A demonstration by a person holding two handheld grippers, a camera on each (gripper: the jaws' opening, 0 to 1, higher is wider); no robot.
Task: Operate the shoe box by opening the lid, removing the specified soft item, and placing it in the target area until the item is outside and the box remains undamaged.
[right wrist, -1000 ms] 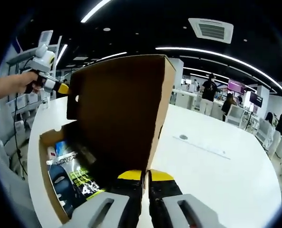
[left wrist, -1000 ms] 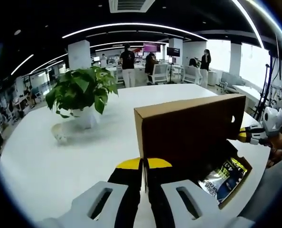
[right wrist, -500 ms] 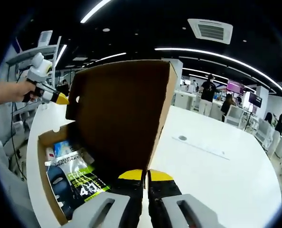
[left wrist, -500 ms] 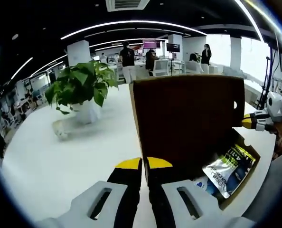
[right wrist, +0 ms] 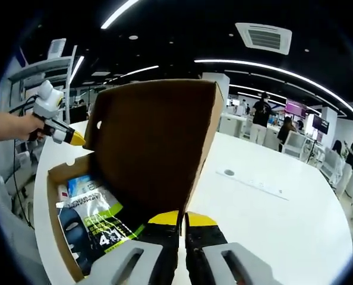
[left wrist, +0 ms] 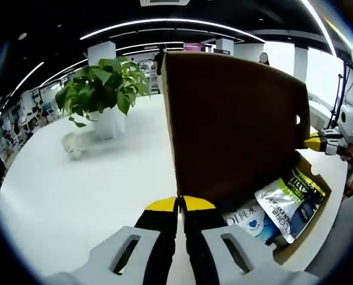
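Lid (left wrist: 236, 124) stands raised; we pinch it with both grippers, left gripper (left wrist: 180, 208) and right gripper (right wrist: 182, 221). Next, one frees for the packet (right wrist: 99, 225).

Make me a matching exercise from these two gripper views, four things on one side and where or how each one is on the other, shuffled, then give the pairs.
Things:
1. box lid
2. potted plant
3. printed pouch
4. left gripper

States:
A. lying inside the open shoe box
B. standing on the white table, away from the box
C. raised upright, brown inner face showing
D. jaws together at the lid's near edge

Pairs: 1-C, 2-B, 3-A, 4-D
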